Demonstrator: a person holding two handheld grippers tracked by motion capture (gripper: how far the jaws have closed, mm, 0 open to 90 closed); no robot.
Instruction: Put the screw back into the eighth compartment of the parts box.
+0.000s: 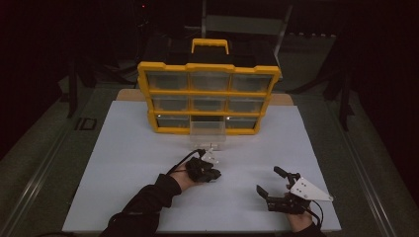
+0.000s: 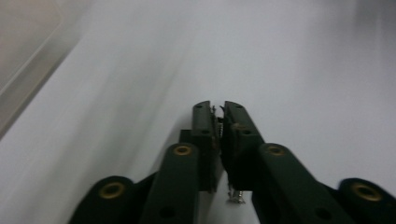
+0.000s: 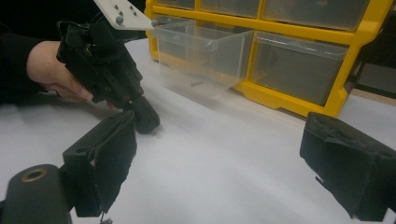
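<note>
Left gripper (image 1: 215,174), jaws pinching a small screw (image 2: 217,122), lies nearer the pulled-out drawer (image 1: 208,132) just ahead; right gripper (image 1: 269,183) jaws spread, idle.

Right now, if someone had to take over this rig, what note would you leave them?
Left tongs: shut on a small metal part, a screw by the look of it, low over the white mat.
Right tongs: open, empty, resting at the mat's near right.
Yellow organizer stands at the back; its bottom-middle drawer is pulled out.
Left to do: probably drop the part into that drawer, then push it shut.
</note>
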